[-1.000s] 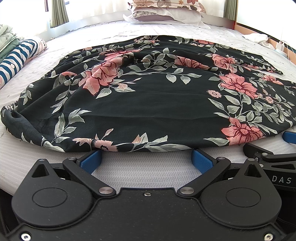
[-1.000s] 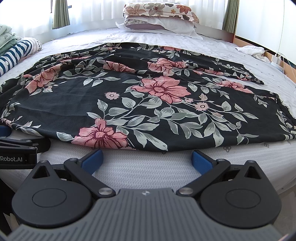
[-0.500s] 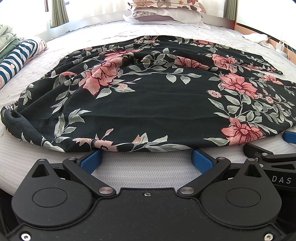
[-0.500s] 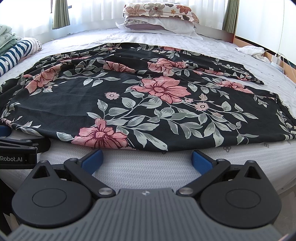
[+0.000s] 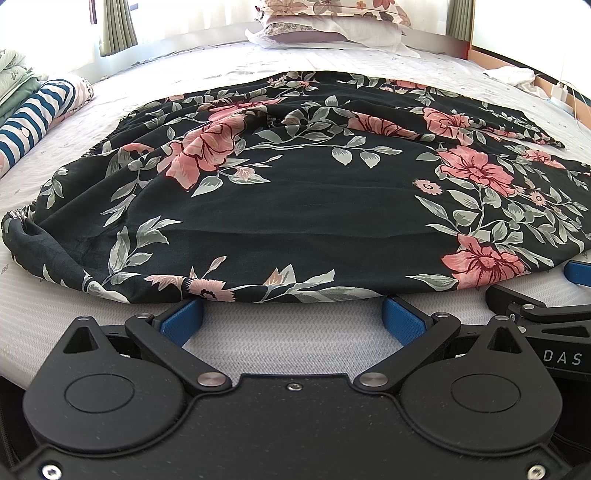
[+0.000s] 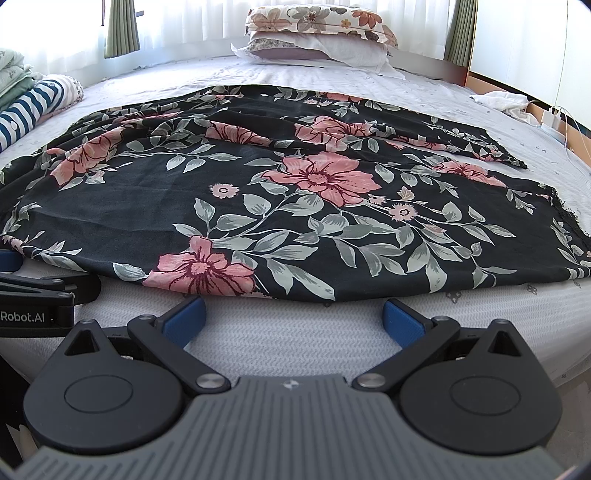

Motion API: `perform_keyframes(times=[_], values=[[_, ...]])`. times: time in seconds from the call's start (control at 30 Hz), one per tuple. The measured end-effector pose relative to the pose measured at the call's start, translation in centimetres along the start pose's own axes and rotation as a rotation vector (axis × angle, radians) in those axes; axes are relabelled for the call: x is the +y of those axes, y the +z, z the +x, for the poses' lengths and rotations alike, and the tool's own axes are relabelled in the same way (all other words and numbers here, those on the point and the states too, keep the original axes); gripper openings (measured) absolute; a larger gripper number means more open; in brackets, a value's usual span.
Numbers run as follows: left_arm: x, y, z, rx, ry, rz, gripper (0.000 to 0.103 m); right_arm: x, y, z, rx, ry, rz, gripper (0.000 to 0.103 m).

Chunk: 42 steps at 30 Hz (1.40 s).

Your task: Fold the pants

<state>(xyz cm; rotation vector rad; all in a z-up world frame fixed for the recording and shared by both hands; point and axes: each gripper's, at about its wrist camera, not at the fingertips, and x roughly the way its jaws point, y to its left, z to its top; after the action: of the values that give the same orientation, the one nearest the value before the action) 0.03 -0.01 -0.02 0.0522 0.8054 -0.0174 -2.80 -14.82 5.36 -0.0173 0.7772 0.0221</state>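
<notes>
The pants (image 5: pixel 295 192) stretch from nine to three, near hem at twelve, touching both my left gripper (image 5: pixel 293 315) and right gripper (image 6: pixel 293 317), jaws spread wide and empty.

You have a bed (image 6: pixel 295 347) under everything, its pale sheet sprinkled with tiny grey motifs. Taking that bed as your landmark: at its far end two pillows (image 6: pixel 321 37) lie stacked, a floral one on top of a white one with a mauve band. At the bed's left edge you see a rolled blue-and-white striped cloth (image 5: pixel 33 114), with a pile of folded green linens (image 5: pixel 14 81) just beyond it. At the bed's far right corner lies a crumpled white cloth (image 6: pixel 502 101), and near it a white charger with cables (image 6: pixel 554 120) against the wooden rail. Behind the bed hang sheer white curtains flanked by green drapes (image 6: pixel 120 27).
</notes>
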Motion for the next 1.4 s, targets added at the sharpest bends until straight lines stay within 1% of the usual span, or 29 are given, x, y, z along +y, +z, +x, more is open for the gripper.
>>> perform_keyframes(times=[0.2, 0.27, 0.33, 0.4, 0.47, 0.6, 0.63, 0.7, 0.8, 0.87, 0.97, 1.03, 1.1, 1.2, 1.3, 1.37, 1.4], values=[[0.0, 0.0, 0.0, -0.002, 0.002, -0.003, 0.103, 0.0, 0.2, 0.1, -0.006, 0.001, 0.007, 0.103], [-0.2, 0.0, -0.1, -0.004, 0.013, -0.006, 0.103, -0.2, -0.3, 0.1, -0.029, -0.007, 0.035, 0.103], [-0.4, -0.1, -0.2, -0.014, 0.026, -0.020, 0.103, 0.1, -0.6, 0.1, -0.055, -0.024, 0.026, 0.103], [-0.4, -0.4, -0.3, -0.029, 0.037, -0.016, 0.103, 0.1, -0.6, 0.1, -0.060, -0.031, 0.025, 0.103], [-0.3, -0.5, -0.5, -0.038, 0.033, -0.015, 0.103, -0.1, -0.5, 0.1, -0.049, -0.024, 0.031, 0.103], [0.2, 0.1, -0.8, -0.023, 0.012, -0.025, 0.103, -0.7, -0.1, -0.6, -0.046, 0.002, 0.047, 0.103], [0.5, 0.2, -1.1, -0.030, 0.011, -0.030, 0.103, -1.2, -0.2, -0.9, -0.056, 0.009, 0.064, 0.103], [1.2, 0.5, -2.0, -0.075, 0.016, -0.040, 0.103, -2.7, -0.2, -1.7, -0.080, 0.034, 0.132, 0.103], [2.7, 1.2, -3.4, -0.151, 0.028, -0.057, 0.103, -6.1, -0.2, -3.0, -0.127, 0.056, 0.278, 0.103], [4.1, 1.9, -4.0, -0.192, 0.040, -0.089, 0.103, -8.8, -0.1, -3.5, -0.165, 0.045, 0.372, 0.103], [7.2, 3.0, -4.3, -0.234, 0.077, -0.168, 0.103, -13.0, 0.2, -3.7, -0.205, 0.004, 0.500, 0.103], [9.6, 3.6, -3.9, -0.224, 0.135, -0.223, 0.103, -15.4, 0.5, -3.7, -0.232, -0.043, 0.559, 0.103], [12.1, 4.1, -3.4, -0.217, 0.200, -0.281, 0.103, -17.5, 0.9, -3.6, -0.251, -0.115, 0.595, 0.103], [15.9, 4.7, -2.8, -0.208, 0.287, -0.368, 0.102, -20.3, 1.4, -3.3, -0.266, -0.218, 0.614, 0.101], [19.0, 5.1, -2.0, -0.191, 0.347, -0.418, 0.093, -22.5, 1.8, -2.9, -0.261, -0.311, 0.628, 0.099], [20.3, 5.1, -1.6, -0.173, 0.379, -0.441, 0.085, -24.0, 1.8, -2.6, -0.254, -0.367, 0.648, 0.097], [21.0, 5.1, -1.4, -0.169, 0.388, -0.454, 0.084, -24.7, 1.7, -2.3, -0.249, -0.387, 0.661, 0.097]])
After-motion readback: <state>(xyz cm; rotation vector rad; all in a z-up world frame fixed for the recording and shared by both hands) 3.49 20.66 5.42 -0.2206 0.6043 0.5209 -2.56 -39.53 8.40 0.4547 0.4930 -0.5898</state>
